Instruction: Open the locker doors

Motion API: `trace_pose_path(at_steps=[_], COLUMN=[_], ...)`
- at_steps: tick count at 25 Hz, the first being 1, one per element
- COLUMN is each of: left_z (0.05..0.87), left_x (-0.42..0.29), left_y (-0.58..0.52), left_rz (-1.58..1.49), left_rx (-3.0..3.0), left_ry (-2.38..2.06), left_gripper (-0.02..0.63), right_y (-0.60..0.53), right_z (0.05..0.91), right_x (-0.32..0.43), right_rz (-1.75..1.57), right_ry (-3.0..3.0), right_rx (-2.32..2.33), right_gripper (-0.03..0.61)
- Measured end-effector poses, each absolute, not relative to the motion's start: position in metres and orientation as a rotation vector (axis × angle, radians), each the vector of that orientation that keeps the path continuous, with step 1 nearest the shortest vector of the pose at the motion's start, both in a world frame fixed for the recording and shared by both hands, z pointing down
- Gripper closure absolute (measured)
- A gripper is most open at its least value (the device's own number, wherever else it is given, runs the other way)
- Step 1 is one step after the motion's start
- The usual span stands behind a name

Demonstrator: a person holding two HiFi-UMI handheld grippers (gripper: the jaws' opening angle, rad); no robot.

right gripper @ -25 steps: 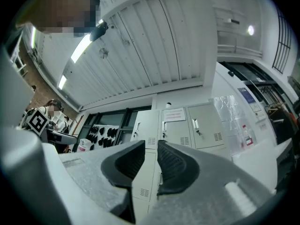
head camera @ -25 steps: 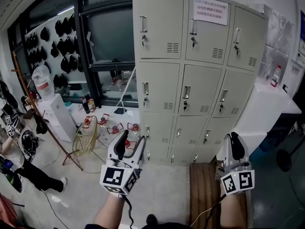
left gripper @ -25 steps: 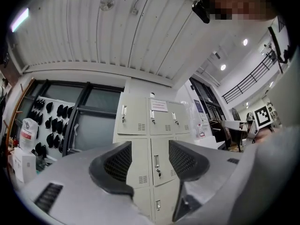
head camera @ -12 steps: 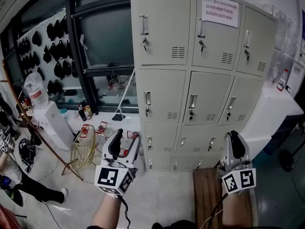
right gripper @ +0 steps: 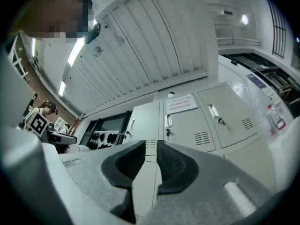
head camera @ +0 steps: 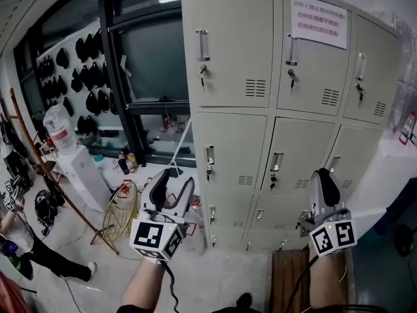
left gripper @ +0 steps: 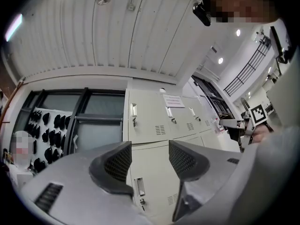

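For the reach to a door handle (head camera: 210, 155), the left claw (head camera: 174, 181), wide, and right claw (head camera: 324, 178), barely parted, are being held empty before the shut lockers (head camera: 234, 57).

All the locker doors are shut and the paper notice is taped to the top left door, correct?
Wrong on the notice: the head view shows it taped to the top middle door. The doors of the locker in view are all shut.

– What do the lockers (head camera: 260, 149) look like?
– A pale grey metal bank, three columns wide, standing upright. Every door (head camera: 234, 51) in view is shut. Each has a vertical handle (head camera: 203, 44), a key (head camera: 203, 70) beneath, and vent slots (head camera: 255, 87). A white notice (head camera: 318, 21) is stuck on the top middle door.
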State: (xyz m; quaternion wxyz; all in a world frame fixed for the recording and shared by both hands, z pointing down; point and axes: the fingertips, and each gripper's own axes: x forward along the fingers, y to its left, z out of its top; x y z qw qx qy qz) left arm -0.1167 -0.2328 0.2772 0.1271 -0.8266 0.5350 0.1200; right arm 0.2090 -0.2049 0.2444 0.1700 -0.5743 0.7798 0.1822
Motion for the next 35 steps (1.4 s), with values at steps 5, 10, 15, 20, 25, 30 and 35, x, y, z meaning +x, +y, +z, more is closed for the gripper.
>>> trace_pose_path(at_steps=[5, 10, 15, 20, 25, 30, 35], left_z=[0.247, 0.25, 0.276, 0.288, 0.296, 0.311, 0.315], left_x=[-0.102, -0.09, -0.098, -0.13, -0.167, -0.209, -0.232], left_y=[-0.282, -0.318, -0.341, -0.355, -0.361, -0.364, -0.369], left_rz=[0.4, 0.363, 0.346, 0.331, 0.301, 0.278, 0.296], left_rx=[-2.356, -2.321, -2.333, -2.338, -2.326, -2.309, -2.308], left_ry=[1.583, 1.632, 1.69, 1.719, 1.738, 1.795, 1.811], left_gripper=[0.37, 0.37, 0.37, 0.37, 0.37, 0.37, 0.37], right_y=[-0.271, -0.328, -0.377, -0.422, -0.463, -0.487, -0.504], right_z=[0.216, 0.183, 0.143, 0.103, 0.073, 0.044, 0.034], right_x=[0.225, 0.227, 0.225, 0.207, 0.188, 0.196, 0.191], right_rz=[0.567, 0.687, 0.798, 0.866, 0.854, 0.734, 0.653], right_ry=[2.236, 2.269, 2.242, 2.242, 2.315, 2.333, 2.389], right_rx=[-1.569, -1.493, -1.498, -1.569, -1.681, -1.737, -1.786], right_gripper=[0.515, 0.515, 0.514, 0.501, 0.422, 0.412, 0.413])
